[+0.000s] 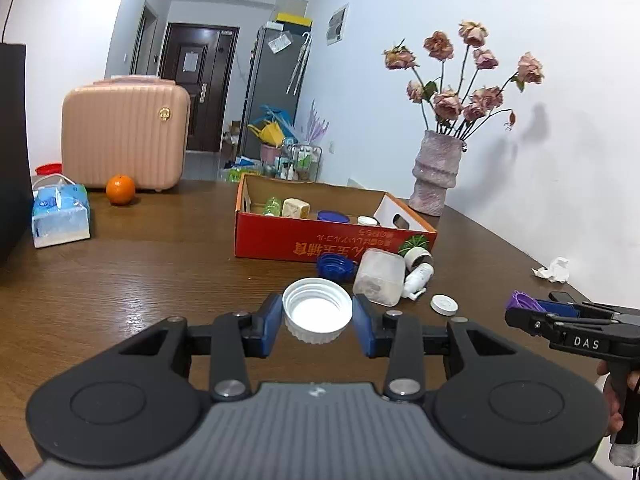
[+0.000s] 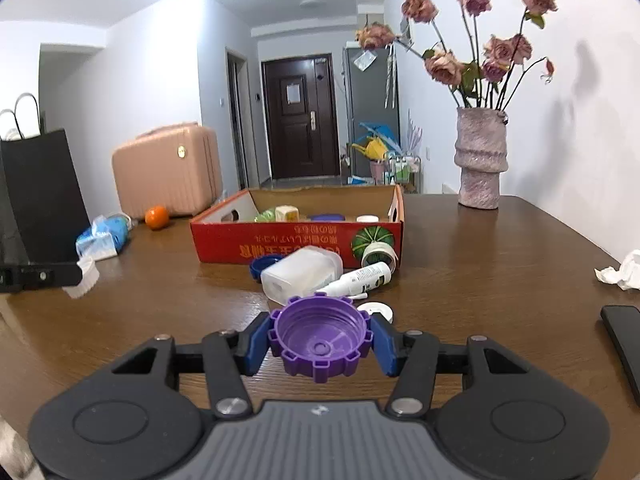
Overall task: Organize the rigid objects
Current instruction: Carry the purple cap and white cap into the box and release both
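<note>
My left gripper (image 1: 318, 316) is shut on a white screw cap (image 1: 317, 310), held above the brown table with its hollow side up. My right gripper (image 2: 320, 340) is shut on a purple ridged cap (image 2: 320, 336), also hollow side up; the same gripper (image 1: 528, 312) shows at the right edge of the left wrist view. Ahead stands a red cardboard box (image 1: 320, 240) holding a green bottle, a cream block, a blue lid and a white lid. In front of the box lie a frosted plastic container (image 1: 380, 276), a blue cap (image 1: 334, 266), a small white bottle (image 2: 360, 278) and a round white lid (image 1: 444, 304).
A pink vase of dried roses (image 1: 436, 176) stands right of the box. A pink suitcase (image 1: 124, 136), an orange (image 1: 120, 189) and a tissue pack (image 1: 60, 214) sit at the far left. A crumpled tissue (image 2: 620, 272), a dark flat object (image 2: 624, 336) and a black bag (image 2: 36, 196) flank the table.
</note>
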The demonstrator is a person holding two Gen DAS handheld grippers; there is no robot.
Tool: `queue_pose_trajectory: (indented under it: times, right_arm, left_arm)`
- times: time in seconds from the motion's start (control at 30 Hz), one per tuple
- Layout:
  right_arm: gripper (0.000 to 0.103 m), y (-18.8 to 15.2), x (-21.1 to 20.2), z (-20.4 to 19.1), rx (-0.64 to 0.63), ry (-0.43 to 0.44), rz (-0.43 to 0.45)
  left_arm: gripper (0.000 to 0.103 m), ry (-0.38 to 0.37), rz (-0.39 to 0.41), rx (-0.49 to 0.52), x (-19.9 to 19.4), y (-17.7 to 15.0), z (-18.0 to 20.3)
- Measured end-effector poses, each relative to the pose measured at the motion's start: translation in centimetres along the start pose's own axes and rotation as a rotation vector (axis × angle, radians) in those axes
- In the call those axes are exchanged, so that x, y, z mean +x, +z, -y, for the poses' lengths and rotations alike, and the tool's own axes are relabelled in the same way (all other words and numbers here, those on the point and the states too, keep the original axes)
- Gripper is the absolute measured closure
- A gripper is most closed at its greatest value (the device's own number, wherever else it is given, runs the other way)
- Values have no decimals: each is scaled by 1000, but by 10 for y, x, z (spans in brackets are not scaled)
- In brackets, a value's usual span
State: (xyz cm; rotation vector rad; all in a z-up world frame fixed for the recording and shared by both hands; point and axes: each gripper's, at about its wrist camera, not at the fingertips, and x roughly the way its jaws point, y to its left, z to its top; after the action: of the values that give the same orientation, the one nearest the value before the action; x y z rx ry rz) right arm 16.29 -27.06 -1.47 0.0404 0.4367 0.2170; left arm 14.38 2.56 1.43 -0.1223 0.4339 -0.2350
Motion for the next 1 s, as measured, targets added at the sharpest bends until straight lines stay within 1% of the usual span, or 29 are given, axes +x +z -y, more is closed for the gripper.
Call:
queue_pose_trajectory:
  times: [0.13,0.3,0.43,0.57,0.73,0.9,1.0]
  right_arm:
    - [51,-6,-13,-4,4,6,16]
    - [51,-5,-23,-10,-3,12,37]
    - [51,-1,-28,-12,-4,39,53]
    - [51,7,-16,-7,20,60,44]
    - [51,29,12,-5,-9,61,48]
    - [51,68,62,0,-68,72,44]
    - [51,95,102,6,-88,87,27]
  left_arm:
    - [64,-6,19,27,-17,-6,8]
    - [64,12,42,37,-27,-11,12]
    - [64,0,40,26,-21,-10,8]
    - [64,13,51,48,-7,-2,5]
    - [64,13,49,75,29,25,-2]
    - [64,13,33,82,92,70,-15]
    - [64,-12,2,76,136,97,-27]
